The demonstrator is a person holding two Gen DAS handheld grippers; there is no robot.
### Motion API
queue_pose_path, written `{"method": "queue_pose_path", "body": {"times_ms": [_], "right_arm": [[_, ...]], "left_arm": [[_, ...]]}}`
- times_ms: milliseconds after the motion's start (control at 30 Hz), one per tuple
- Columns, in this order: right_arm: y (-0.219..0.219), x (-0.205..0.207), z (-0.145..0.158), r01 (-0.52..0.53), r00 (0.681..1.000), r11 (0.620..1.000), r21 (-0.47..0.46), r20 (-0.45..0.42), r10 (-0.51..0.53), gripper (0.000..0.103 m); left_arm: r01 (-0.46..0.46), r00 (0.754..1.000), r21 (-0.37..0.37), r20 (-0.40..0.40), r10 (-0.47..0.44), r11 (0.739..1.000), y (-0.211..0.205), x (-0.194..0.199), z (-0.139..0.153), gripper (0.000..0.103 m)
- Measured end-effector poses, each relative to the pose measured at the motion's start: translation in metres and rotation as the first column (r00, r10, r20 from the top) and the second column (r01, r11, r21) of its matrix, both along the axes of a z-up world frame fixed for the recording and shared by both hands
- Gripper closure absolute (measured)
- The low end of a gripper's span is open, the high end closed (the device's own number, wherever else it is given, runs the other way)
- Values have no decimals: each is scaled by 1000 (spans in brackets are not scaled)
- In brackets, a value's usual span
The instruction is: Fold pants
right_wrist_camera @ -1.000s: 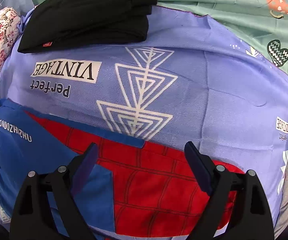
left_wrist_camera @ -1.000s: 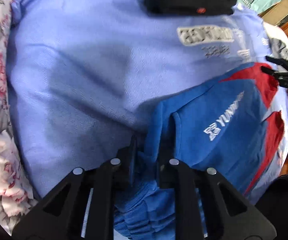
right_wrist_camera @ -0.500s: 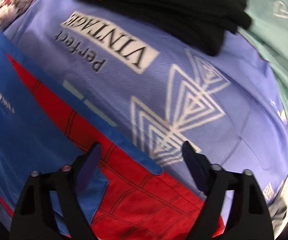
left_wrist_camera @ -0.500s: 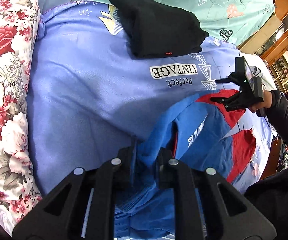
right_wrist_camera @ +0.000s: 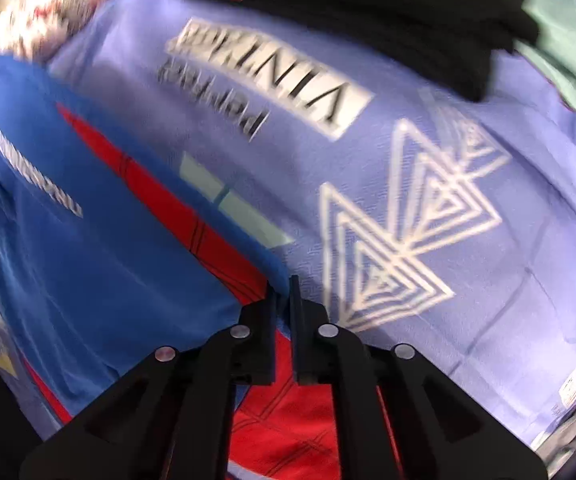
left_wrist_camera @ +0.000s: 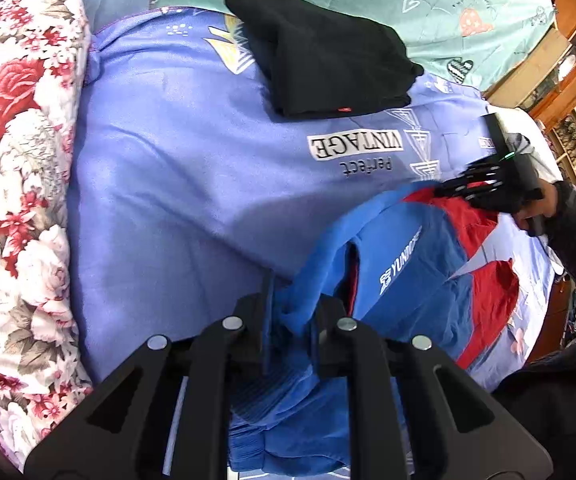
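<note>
- Here, in the left wrist view, the left gripper (left_wrist_camera: 289, 312) points steeply down at the bed, its jaws clenched on a bunched fold of the blue pants (left_wrist_camera: 403, 280) near the elastic waistband.
- The pants, blue with red panels and white lettering, lie spread on the lilac bedsheet (left_wrist_camera: 176, 184), running from these jaws toward the right edge of the view.
- At the right, the right gripper (left_wrist_camera: 443, 190) reaches in over the red part of the pants, held by a hand (left_wrist_camera: 535, 212) in a dark sleeve; it is blurred.
- A folded black garment (left_wrist_camera: 327, 56) rests farther up the bedsheet, well apart from the pants; a floral quilt (left_wrist_camera: 16, 184) borders the left side, and a teal sheet (left_wrist_camera: 427, 4) lies beyond.
- Wooden furniture at the far right is cut off by the lens edge.
- In the right wrist view, the right gripper (right_wrist_camera: 284, 292) points down at the edge of the pants (right_wrist_camera: 100, 272); its jaws are drawn nearly together on the blue hem, where red fabric meets the bedsheet (right_wrist_camera: 507, 280).
- The black garment (right_wrist_camera: 387, 12) fills the top of this view, partly cut off.
- The whole view is motion-blurred, so the print on the bedsheet and the lettering on the pants are hard to read.
</note>
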State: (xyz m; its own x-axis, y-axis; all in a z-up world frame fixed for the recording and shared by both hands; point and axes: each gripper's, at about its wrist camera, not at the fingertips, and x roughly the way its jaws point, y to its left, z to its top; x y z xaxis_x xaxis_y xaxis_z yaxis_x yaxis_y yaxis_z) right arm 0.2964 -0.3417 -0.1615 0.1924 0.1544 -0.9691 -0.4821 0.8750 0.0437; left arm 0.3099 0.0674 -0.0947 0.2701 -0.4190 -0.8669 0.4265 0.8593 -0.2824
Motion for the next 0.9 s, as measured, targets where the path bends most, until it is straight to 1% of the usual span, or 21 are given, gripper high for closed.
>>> {"method": "queue_pose_path", "body": {"times_ms": [33,67,133,167,233,267,333,433,467,533,600,633,667,733,767,800,833,867,900], "right_arm": [[-10,-6,18,38,999,998,58,26,-40,98],[-15,-12,30,56,997,994,92,43,-60,98],[-25,-35,57,70,994,982,174,71,-84,98],[-27,-55,71,63,993,975,214,82,-83,98],[-27,-102,83,46,995,966,255,79,-68,98],[-25,-117,85,38,996,965,258,73,-59,98],[-23,-150,77,27,998,966,258,46,-40,98],[-8,-199,48,71,997,960,270,-50,-59,98],[-4,-215,32,88,994,960,265,-87,-67,98],[8,-238,0,105,987,965,242,-146,-70,98],[15,-251,-24,120,978,966,228,-195,-75,98],[19,-254,-30,112,977,973,204,-200,-70,98],[25,-259,-38,104,977,979,175,-201,-68,96],[27,-261,-46,127,970,978,167,-225,-87,89],[28,-263,-48,139,965,975,171,-244,-95,76],[28,-264,-46,146,962,971,187,-256,-95,57],[27,-265,-41,155,960,965,212,-261,-97,50],[26,-267,-34,161,961,961,225,-258,-100,47],[24,-267,-29,168,962,957,235,-250,-108,48]], "left_arm": [[-13,1000,4,8,13,1000,3,0,1,91],[-26,1000,4,15,26,1000,6,0,3,91],[-44,999,-9,16,44,999,14,-4,8,93],[-39,999,-18,23,40,999,17,-8,11,93],[-22,999,-34,34,23,999,21,-25,16,93],[-16,1000,-38,25,17,999,22,-34,17,93],[-6,1000,-34,2,6,999,23,-56,12,93],[-5,999,-12,-38,4,1000,26,-87,-1,93],[-12,998,-14,-56,11,1000,29,-97,-7,93],[-31,995,-13,-94,29,999,35,-112,-21,93],[-47,988,24,-143,50,999,38,-127,-42,91],[-60,983,42,-174,67,997,40,-133,-54,88],[-74,977,53,-197,83,996,42,-137,-62,88],[-120,965,64,-229,131,991,45,-144,-73,87],[-140,961,62,-232,151,988,47,-146,-74,87],[-159,958,60,-230,169,985,46,-149,-71,87],[-171,958,59,-225,180,984,46,-152,-68,86],[-174,959,62,-217,183,983,44,-154,-63,84],[-178,960,69,-207,188,982,42,-157,-59,78]]}}
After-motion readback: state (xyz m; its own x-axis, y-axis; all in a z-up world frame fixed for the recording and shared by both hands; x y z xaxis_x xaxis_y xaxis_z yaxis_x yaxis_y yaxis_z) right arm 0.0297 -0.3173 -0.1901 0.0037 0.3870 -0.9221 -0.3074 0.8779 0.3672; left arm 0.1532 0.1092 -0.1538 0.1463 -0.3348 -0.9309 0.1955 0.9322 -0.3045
